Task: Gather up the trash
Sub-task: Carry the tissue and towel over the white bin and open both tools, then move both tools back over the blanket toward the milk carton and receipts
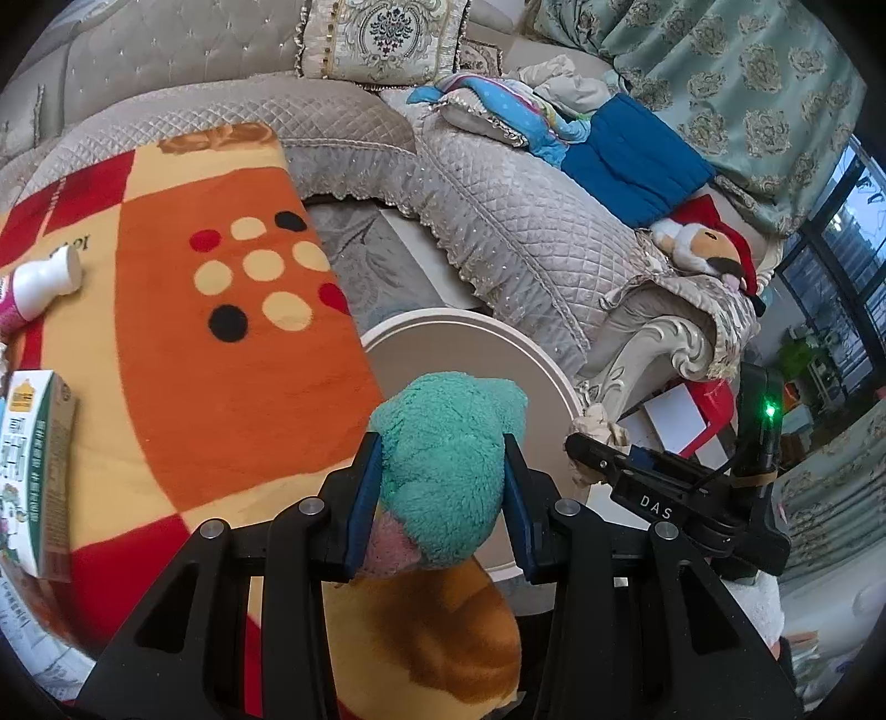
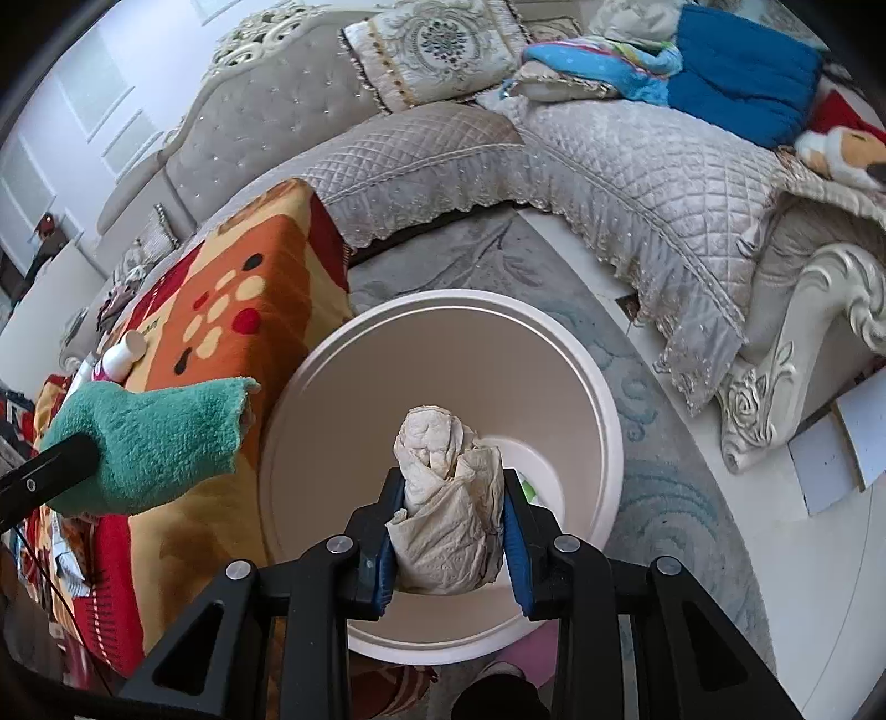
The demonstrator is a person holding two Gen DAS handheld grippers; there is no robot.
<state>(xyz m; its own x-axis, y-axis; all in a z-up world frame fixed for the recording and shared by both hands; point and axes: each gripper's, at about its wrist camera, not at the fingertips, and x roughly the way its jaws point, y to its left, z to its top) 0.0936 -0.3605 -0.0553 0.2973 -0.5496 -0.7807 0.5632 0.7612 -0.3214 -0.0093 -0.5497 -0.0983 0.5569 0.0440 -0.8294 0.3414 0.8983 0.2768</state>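
Right claw [image 2: 449, 512] clamped crumpled beige tissue wad [image 2: 443, 498] over round white bin [image 2: 603, 443], left claw [image 1: 443, 482] clamped fluffy teal cloth [image 1: 448, 459]; white bottle [image 1: 44, 285], green-white carton [image 1: 39, 476] remained.

Layout: bin beside covered table, sofa behind.

The bin [image 2: 443, 465] stood on the rug [image 2: 653, 399], just right of the blanket-covered table [image 2: 260, 277]. A wad of paper [image 2: 448, 498] hung over the bin's mouth; a plush cloth [image 2: 160, 437] hung left of it, above the table edge. A bottle [image 1: 44, 288] and a carton [image 1: 39, 476] lay on the table. The sofa [image 2: 609, 160] curved behind, cushions [image 2: 437, 50] on it.
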